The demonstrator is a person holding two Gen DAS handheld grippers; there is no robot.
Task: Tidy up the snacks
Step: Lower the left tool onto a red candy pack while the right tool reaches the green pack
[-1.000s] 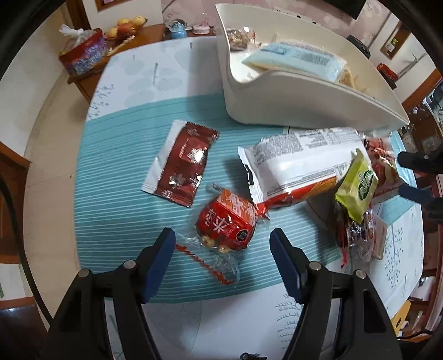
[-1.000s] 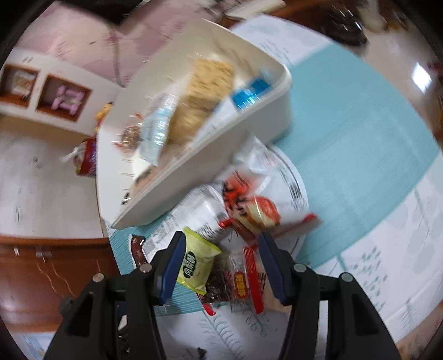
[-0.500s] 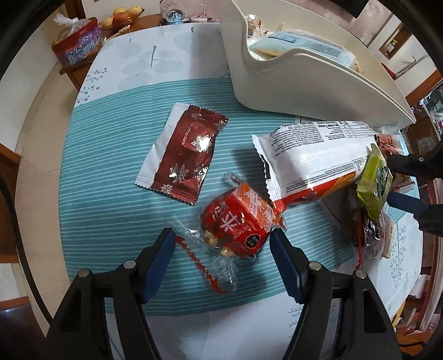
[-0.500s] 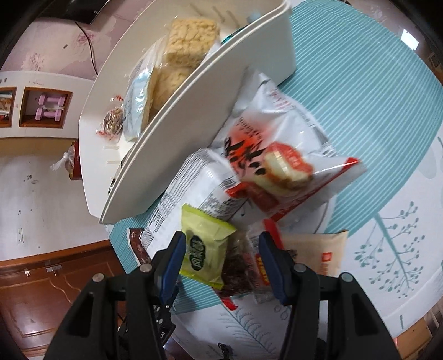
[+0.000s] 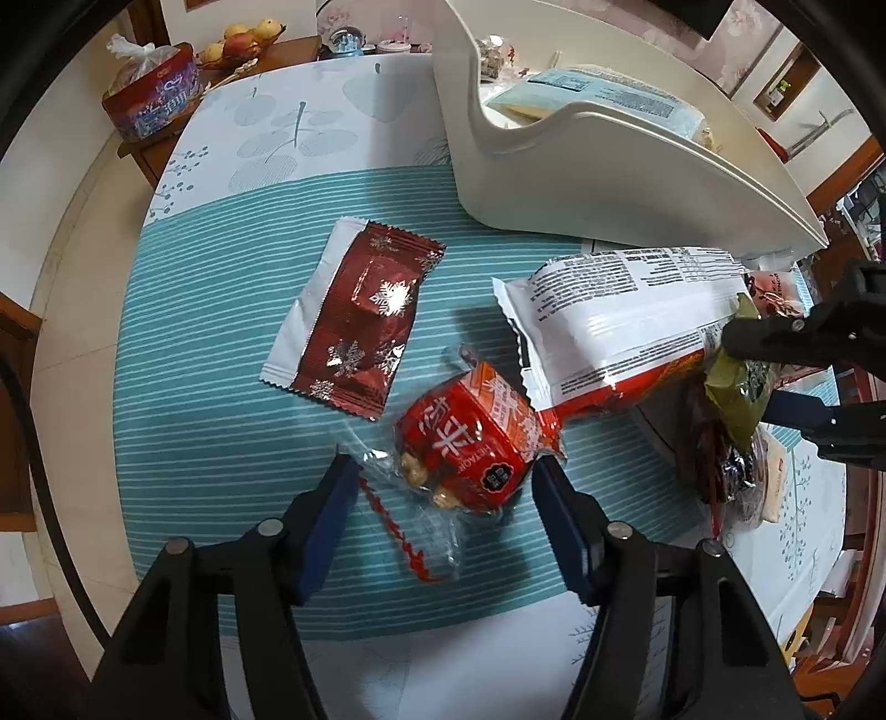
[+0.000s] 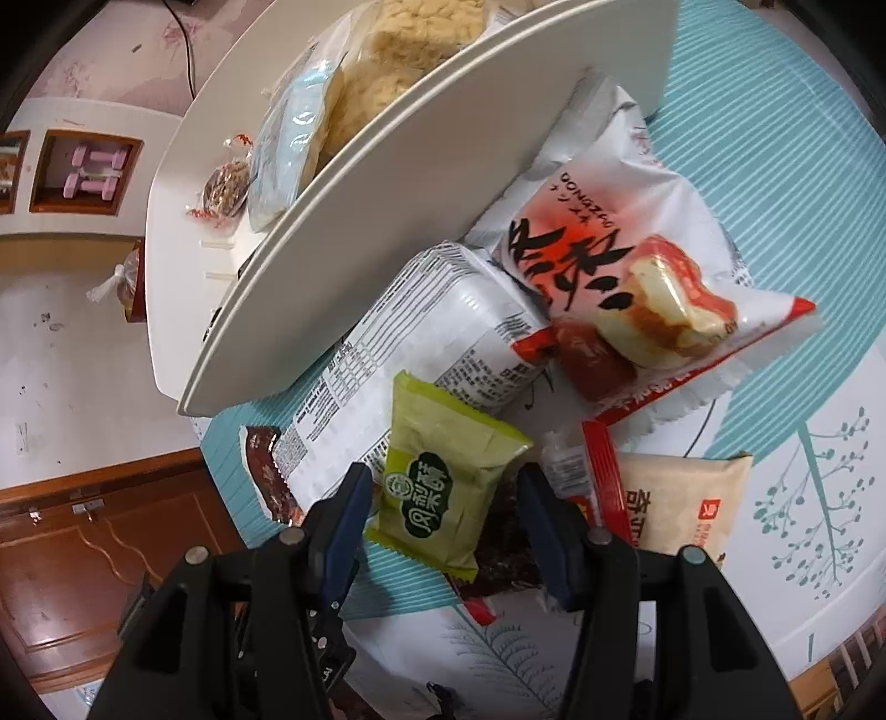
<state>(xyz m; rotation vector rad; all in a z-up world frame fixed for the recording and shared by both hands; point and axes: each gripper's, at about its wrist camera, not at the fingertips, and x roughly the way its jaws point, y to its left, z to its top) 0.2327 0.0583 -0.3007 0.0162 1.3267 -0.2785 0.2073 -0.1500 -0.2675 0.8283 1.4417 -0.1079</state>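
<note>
My left tool (image 5: 443, 482) has just been closing around the red nut packet (image 5: 470, 443) on the table (image 5: 221, 387), not yet pinching; my right tool (image 6: 440, 498) straddles the green packet (image 6: 443, 487), pads apart

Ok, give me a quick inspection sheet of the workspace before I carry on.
Surface: teal striped tablecloth.
Job's things: white bin holding some snacks; red cube snack, green packet, dark red snowflake packet, large white bag outside it.
Clutter: snacks piled by the bin.
Grippers: left gripper straddles the cube snack, just closing; right gripper around the green packet.
Cables: nothing seen.
Surroundings: fruit bowl.
</note>
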